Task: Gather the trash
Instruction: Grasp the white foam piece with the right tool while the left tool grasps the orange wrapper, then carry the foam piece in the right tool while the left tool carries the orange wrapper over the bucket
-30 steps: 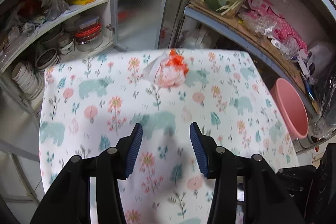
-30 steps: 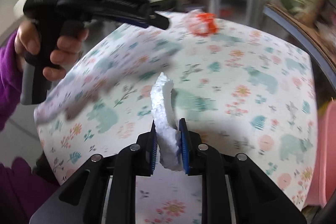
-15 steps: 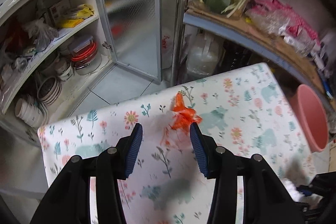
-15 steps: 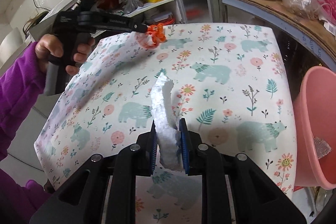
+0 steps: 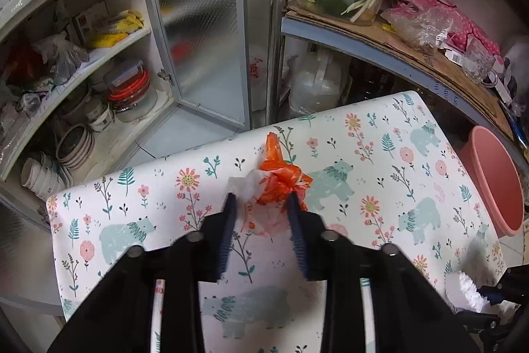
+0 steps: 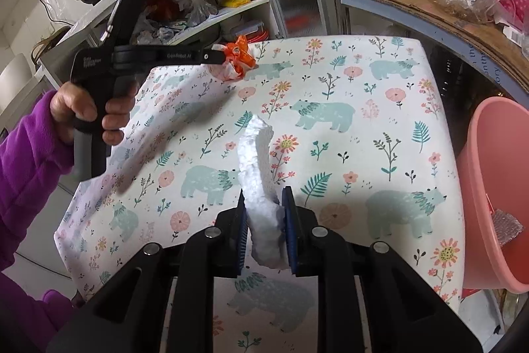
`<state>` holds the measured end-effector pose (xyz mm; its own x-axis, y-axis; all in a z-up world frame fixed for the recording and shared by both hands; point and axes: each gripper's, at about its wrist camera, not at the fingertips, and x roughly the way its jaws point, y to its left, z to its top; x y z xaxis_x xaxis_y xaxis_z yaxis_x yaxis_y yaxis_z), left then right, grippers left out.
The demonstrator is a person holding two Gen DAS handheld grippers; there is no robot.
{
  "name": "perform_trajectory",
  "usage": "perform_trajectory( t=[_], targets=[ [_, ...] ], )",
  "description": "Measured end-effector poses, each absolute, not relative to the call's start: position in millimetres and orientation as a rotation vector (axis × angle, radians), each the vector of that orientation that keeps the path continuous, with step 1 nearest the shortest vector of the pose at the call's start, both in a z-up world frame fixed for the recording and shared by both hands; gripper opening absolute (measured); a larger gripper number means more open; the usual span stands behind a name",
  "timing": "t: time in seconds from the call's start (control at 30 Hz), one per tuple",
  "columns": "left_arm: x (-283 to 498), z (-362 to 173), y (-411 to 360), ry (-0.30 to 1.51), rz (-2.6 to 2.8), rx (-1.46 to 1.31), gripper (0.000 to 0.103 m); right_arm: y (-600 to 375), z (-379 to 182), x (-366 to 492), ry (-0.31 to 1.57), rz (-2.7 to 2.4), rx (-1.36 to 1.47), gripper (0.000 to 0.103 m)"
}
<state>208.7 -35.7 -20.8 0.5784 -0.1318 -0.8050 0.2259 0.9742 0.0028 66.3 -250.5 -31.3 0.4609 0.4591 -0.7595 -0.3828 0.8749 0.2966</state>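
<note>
An orange and white crumpled plastic bag (image 5: pixel 277 184) lies near the far edge of the table with the bear-and-flower cloth (image 5: pixel 380 187). My left gripper (image 5: pixel 261 204) is open, its blue pads on either side of the bag. In the right wrist view the bag (image 6: pixel 236 57) sits at the tip of the left gripper (image 6: pixel 215 55). My right gripper (image 6: pixel 264 204) is shut on a white piece of foam (image 6: pixel 259 167) and holds it above the cloth. The foam also shows in the left wrist view (image 5: pixel 463 290).
A pink bin (image 6: pixel 496 181) stands right of the table with a scrap inside; it also shows in the left wrist view (image 5: pixel 492 184). An open cupboard (image 5: pixel 82 71) with bowls and containers is behind left. A cluttered shelf (image 5: pixel 413 32) with vegetables runs behind right.
My left gripper has moved forward over the table and its jaws have narrowed around the orange and white bag. The right gripper still holds the foam, nearly in place.
</note>
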Motion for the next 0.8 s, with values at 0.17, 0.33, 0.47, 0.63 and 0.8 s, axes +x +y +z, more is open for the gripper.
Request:
perform_trajectory(
  t=[0.17,0.33,0.47,0.63,0.8],
  targets=[
    [197,-19,-42,0.924,-0.226,0.121,0.014,-253,-25,63,0.947,0.505,0.094,0.02],
    [178,-8,-48,0.92,-0.23,0.071,0.012,-262,-16,58,0.922,0.481,0.1,0.02],
    [155,3,-64,0.894,-0.254,0.037,0.012,-268,-10,55,0.912,0.461,0.106,0.02],
    [134,6,-85,0.905,-0.274,-0.005,0.012,-279,-6,48,0.901,0.434,0.111,0.02],
    [117,11,-109,0.903,-0.279,-0.008,0.012,-292,-4,44,0.893,0.387,0.128,0.02]
  ],
)
